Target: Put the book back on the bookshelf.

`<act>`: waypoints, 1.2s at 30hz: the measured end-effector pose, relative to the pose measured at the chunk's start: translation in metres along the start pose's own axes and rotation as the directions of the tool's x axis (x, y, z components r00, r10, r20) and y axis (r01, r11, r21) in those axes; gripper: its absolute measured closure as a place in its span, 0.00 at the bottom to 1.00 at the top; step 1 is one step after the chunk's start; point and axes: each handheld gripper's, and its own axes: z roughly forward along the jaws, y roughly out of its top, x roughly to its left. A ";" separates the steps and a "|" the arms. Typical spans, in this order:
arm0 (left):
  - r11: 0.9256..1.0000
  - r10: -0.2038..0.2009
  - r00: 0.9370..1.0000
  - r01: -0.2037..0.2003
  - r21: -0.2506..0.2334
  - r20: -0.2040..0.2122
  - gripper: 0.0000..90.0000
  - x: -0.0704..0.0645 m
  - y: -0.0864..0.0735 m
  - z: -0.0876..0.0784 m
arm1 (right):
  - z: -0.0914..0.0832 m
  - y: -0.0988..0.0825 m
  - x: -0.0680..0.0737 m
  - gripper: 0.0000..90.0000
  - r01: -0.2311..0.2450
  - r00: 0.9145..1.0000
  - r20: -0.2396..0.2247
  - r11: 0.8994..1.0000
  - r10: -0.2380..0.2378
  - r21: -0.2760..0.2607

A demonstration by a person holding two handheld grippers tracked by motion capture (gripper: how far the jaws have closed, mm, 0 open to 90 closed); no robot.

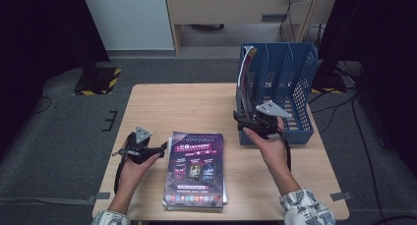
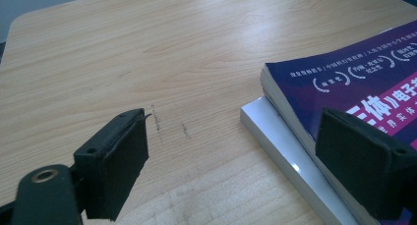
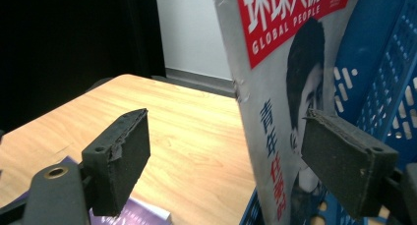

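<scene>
A purple-covered book (image 1: 196, 168) lies on top of a small stack at the table's front middle. In the left gripper view the purple book (image 2: 354, 82) rests on a white book (image 2: 280, 141). My left gripper (image 1: 162, 147) sits low at the stack's left edge, jaws open (image 2: 236, 171), one pad over the purple cover and one over bare wood. A magazine (image 1: 244, 72) with a red title band stands in the leftmost slot of the blue file rack (image 1: 295, 77). My right gripper (image 1: 241, 122) is open (image 3: 231, 161) at the magazine's (image 3: 275, 87) near edge, gripping nothing.
The wooden table (image 1: 196, 107) has bare room behind the stack and left of the rack. The rack's (image 3: 383, 87) other slots stand at the table's right edge. A dark floor with cables and a stand base surrounds the table.
</scene>
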 end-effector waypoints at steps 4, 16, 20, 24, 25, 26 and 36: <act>1.000 -0.001 1.000 0.001 0.000 0.009 0.14 -0.002 -0.001 0.001 | -0.005 -0.008 0.001 0.22 0.000 1.000 -0.018 1.000 0.000 0.015; 1.000 0.004 1.000 -0.004 0.000 0.031 0.14 -0.011 0.000 0.002 | -0.010 -0.032 0.000 0.22 0.001 1.000 -0.029 0.998 0.001 0.063; 1.000 0.011 0.999 -0.011 0.004 0.033 0.14 -0.013 0.000 0.002 | -0.012 -0.037 0.001 0.22 0.018 0.999 -0.032 0.997 -0.016 0.070; 1.000 0.013 0.999 -0.013 0.000 0.035 0.14 -0.015 0.001 0.003 | -0.016 -0.040 0.003 0.23 0.024 0.999 -0.038 0.997 -0.022 0.069; 1.000 0.015 0.999 -0.015 0.001 0.036 0.14 -0.016 0.001 0.003 | -0.016 -0.040 0.003 0.23 0.024 0.999 -0.038 0.997 -0.022 0.069; 1.000 0.016 0.999 -0.016 -0.003 0.036 0.14 -0.017 0.002 0.002 | -0.019 -0.041 0.005 0.24 0.025 0.999 -0.042 0.997 -0.022 0.069; 1.000 0.014 0.998 -0.013 -0.017 0.067 0.20 -0.018 0.004 -0.002 | -0.020 -0.055 0.017 0.31 0.055 0.997 -0.066 0.994 -0.049 0.096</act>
